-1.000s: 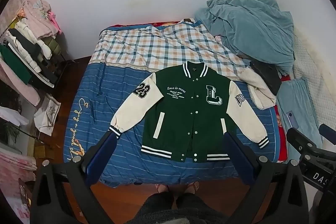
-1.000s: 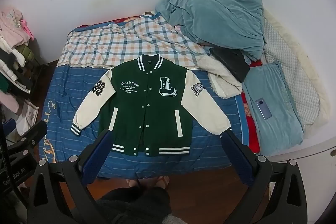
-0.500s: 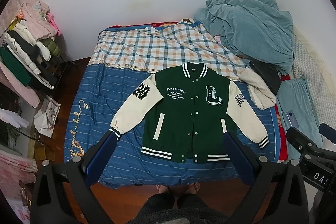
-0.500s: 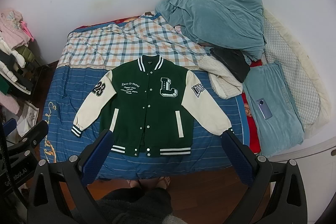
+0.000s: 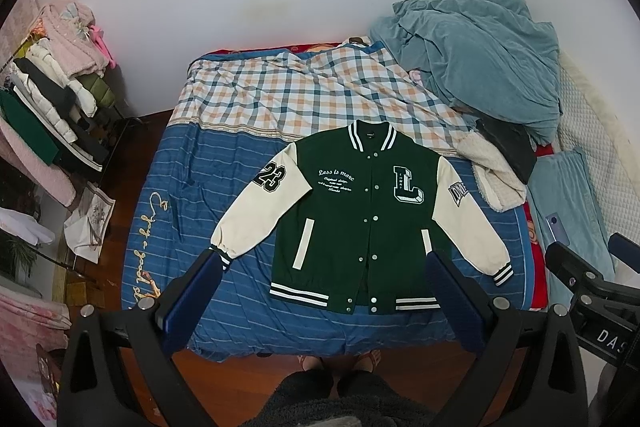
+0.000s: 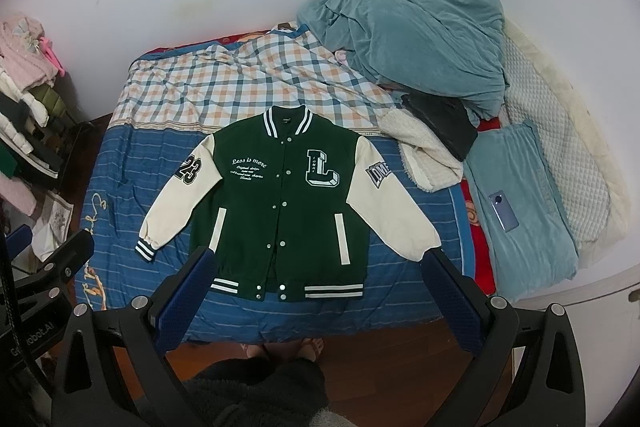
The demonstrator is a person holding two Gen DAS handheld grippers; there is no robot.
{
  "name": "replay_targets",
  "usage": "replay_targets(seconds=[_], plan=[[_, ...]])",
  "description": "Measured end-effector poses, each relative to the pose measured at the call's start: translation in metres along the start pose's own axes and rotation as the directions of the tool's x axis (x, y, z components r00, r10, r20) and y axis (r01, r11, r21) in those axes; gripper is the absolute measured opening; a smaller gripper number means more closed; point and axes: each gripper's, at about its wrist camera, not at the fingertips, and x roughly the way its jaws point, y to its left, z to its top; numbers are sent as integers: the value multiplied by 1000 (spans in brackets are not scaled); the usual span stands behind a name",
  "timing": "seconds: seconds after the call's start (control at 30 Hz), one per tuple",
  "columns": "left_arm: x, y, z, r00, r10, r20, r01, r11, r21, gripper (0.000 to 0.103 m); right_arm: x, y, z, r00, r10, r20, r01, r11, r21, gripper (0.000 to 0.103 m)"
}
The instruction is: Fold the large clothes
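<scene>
You are holding both grippers high above the foot of the bed, and over the last second almost nothing is changing: the left gripper [image 5: 320,291] and the right gripper [image 6: 316,283] are drifting only slightly, so the jacket is sliding a touch in each view while keeping its own pose. Both pairs of jaws are standing wide apart, released, gripping nothing.

Between them, at 12 o'clock in both wrist views, the green varsity jacket [image 5: 360,219] is lying flat and face up on the blue striped bedspread [image 5: 192,211], snapped closed, hem toward you, collar away. Its cream sleeves are spreading out at about 8 and 4 o'clock, and the left cuff [image 6: 146,249] is resting well clear of the body.

To my reading, no fold is started yet; you are still framing the garment, and the next move is calling for a descent to a sleeve or shoulder.

Further off, the plaid sheet [image 5: 304,99] is covering the far half of the bed. At 2 o'clock the teal blanket [image 6: 412,39] is heaped against the wall, and a phone [image 6: 503,211] is lying on the blue pillow [image 6: 532,247] at 3 o'clock.
</scene>
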Motion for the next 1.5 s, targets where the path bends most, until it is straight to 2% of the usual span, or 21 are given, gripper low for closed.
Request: replay_targets(seconds=[0.73,0.77,1.07,1.3,1.33,1.5], plan=[[1,-1,-2,1000,3,6,-3,1000,6,103,-2,1,3,1000,-1,-1,1,1000,1,103],[1,-5,15,1000,3,7,-3,1000,7,103,-2,1,3,1000,0,-1,0,1000,1,103],[0,-4,14,1000,1,6,-1,1000,5,103,-4,1,4,1000,-1,1,1,1000,1,103],[-6,-6,40,1000,-5,9,5,1000,10,103,-7,0,3,1000,-2,1,2,1000,1,103],[-7,-6,43,1000,-6,10,6,1000,11,103,-7,4,12,1000,-2,2,2,1000,2,103],[-9,-4,34,1000,-12,14,12,1000,16,103,-8,5,20,1000,-5,1,5,1000,6,103]])
